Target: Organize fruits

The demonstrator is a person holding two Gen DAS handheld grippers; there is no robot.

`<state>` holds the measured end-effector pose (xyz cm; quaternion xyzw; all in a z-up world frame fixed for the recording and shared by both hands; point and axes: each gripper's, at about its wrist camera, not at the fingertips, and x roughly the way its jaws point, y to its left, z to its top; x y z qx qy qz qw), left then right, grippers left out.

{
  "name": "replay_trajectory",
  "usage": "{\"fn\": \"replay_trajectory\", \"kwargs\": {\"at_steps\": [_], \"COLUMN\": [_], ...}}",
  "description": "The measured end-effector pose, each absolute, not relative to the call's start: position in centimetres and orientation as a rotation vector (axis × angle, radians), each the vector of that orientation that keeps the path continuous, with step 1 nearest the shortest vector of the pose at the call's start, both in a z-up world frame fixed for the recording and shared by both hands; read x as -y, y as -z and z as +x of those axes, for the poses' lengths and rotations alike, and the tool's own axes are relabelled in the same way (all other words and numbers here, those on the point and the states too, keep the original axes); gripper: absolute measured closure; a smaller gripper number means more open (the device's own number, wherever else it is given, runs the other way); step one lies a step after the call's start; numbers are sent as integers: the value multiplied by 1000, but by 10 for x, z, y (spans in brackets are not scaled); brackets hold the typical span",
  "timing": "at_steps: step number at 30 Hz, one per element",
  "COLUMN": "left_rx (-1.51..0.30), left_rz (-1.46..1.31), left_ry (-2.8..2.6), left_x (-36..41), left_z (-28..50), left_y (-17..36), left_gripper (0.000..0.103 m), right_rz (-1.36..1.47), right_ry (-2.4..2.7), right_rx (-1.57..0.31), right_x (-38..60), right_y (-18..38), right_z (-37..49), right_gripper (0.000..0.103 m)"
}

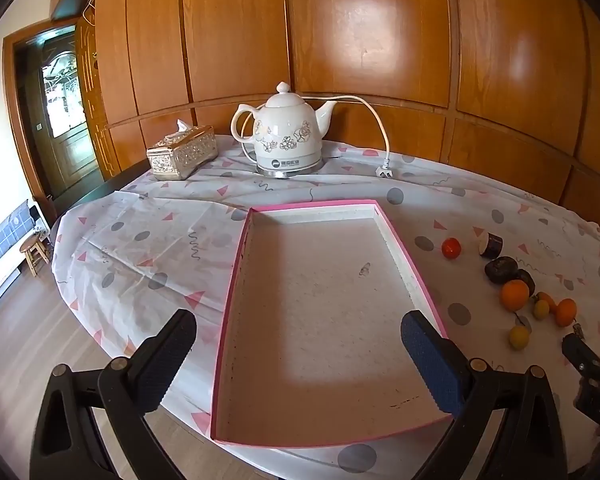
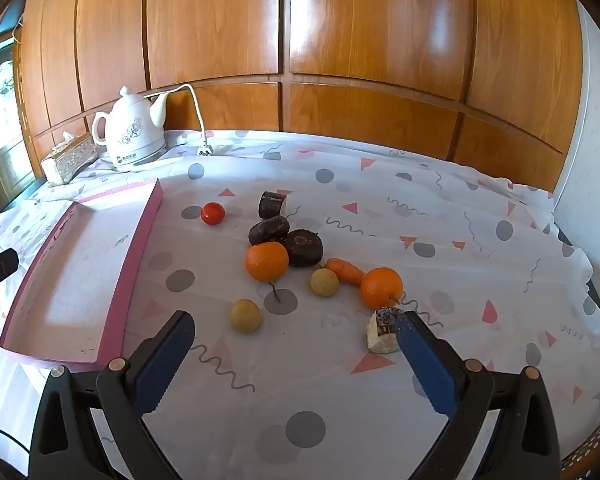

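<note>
In the left wrist view our left tongs (image 1: 298, 344) are spread wide and grasp nothing, hovering over the near end of the pink tray (image 1: 236, 280), which fills the lower middle of the frame and has nothing in it. The tray lies on a worktop (image 1: 140, 240) covered by a white cloth with grey dots and pink triangles. In the upper middle of that frame stands a white kettle (image 1: 284, 132), its cord (image 1: 380, 128) trailing right to a plug on the cloth, and a silver tissue box (image 1: 182, 152) sits just to its left. At the right edge the fruits lie in a loose group, well apart from the tray. In the right wrist view our right tongs (image 2: 296, 344) are likewise released and hold nothing, at the bottom of the frame. The fruits sit in the middle of this frame: a tomato (image 2: 213, 213) toward the upper left, a dark cut piece (image 2: 272, 205) beside it, two dark round fruits (image 2: 269, 230) (image 2: 303, 247) touching, one orange (image 2: 267, 261) touching them from below, a second orange (image 2: 381, 288) further right, a carrot (image 2: 344, 271) between, and two small yellow fruits (image 2: 324, 282) (image 2: 245, 315). A pale cut chunk (image 2: 382, 330) lies just beside the right fingertip (image 2: 406, 330). The tray shows at the left of this frame.
</note>
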<state>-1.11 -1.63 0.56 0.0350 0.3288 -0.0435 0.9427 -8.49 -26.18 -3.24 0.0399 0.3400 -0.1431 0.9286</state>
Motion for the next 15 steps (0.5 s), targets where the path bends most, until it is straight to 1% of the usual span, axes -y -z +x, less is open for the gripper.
{"fn": "replay_trajectory", "kwargs": {"at_steps": [15], "left_rx": [-679], "left_rz": [51], "left_ry": [91], "left_x": [14], "left_z": [-11], "left_y": [-6], "left_gripper": [0], "right_rz": [50], "right_ry": [309], "right_rx": [-686], "right_x": [260], "right_y": [26], "right_z": [-89], "right_gripper": [1]}}
